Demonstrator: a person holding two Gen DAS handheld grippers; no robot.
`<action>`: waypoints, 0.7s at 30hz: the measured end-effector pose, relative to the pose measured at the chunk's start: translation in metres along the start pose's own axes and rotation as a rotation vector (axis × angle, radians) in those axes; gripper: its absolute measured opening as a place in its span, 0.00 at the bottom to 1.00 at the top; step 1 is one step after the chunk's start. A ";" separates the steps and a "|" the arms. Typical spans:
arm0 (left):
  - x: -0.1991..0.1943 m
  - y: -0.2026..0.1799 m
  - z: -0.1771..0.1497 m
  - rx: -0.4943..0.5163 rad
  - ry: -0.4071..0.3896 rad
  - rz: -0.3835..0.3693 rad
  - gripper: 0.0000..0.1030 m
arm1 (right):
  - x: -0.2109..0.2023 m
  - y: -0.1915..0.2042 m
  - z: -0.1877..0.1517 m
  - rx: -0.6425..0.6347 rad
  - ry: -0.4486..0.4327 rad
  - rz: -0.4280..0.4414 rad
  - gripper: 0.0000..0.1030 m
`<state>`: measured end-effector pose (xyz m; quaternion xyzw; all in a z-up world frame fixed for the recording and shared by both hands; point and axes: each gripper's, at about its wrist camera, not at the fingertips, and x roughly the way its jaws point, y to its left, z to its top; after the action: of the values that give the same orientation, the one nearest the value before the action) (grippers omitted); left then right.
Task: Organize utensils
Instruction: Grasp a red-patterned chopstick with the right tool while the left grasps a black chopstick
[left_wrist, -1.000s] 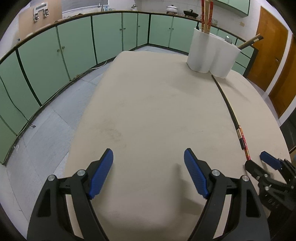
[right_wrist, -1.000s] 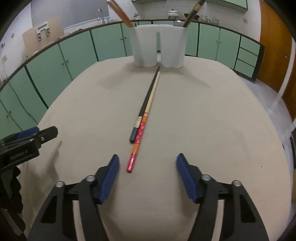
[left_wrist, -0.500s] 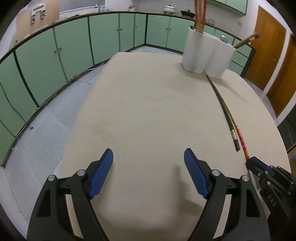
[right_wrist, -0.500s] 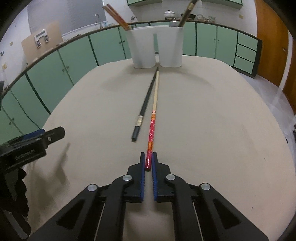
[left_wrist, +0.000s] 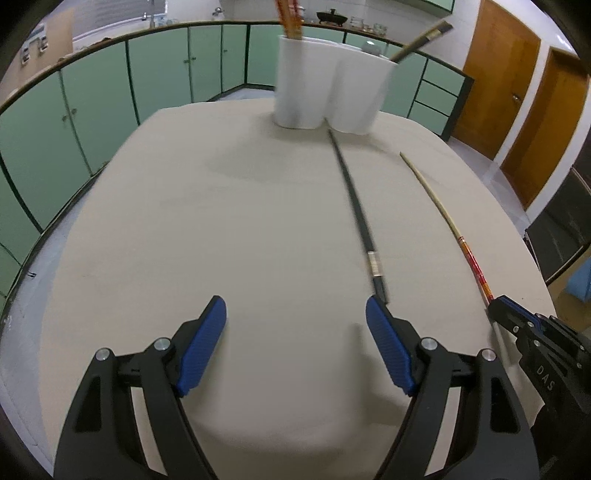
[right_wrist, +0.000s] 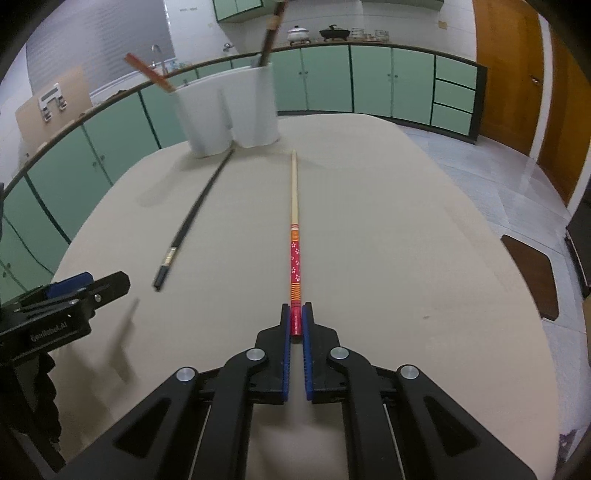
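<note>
**Red chopstick gripped, black one waiting**

My right tool (right_wrist: 296, 320) is clamped on the red end of the patterned chopstick (right_wrist: 294, 236), its pale tip pointing toward the white holder (right_wrist: 229, 110) at the far end of the table (right_wrist: 406, 240). My left tool (left_wrist: 295, 339) gapes wide with nothing in it, beside the black chopstick (left_wrist: 364, 229) lying flat. Next, I judge, I must lift and upend the red one into a cup. The left cup holds reddish sticks (left_wrist: 290, 16), the right a dark handle (left_wrist: 421, 37).

Bare tabletop (left_wrist: 221, 229) before white holder (left_wrist: 328, 99)
</note>
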<state>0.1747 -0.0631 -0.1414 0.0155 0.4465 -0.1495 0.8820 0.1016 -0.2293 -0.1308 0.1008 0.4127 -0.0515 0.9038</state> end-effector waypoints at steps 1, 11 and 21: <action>0.002 -0.005 0.001 0.000 0.002 -0.005 0.73 | 0.000 -0.003 0.000 0.000 -0.001 -0.003 0.06; 0.018 -0.038 0.005 0.001 0.006 0.008 0.68 | 0.003 -0.023 0.007 -0.012 -0.005 -0.019 0.06; 0.023 -0.054 0.008 0.011 -0.009 0.049 0.38 | 0.007 -0.037 0.011 0.000 -0.003 -0.004 0.06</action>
<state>0.1789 -0.1222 -0.1491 0.0306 0.4413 -0.1303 0.8873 0.1078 -0.2683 -0.1340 0.0999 0.4116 -0.0537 0.9043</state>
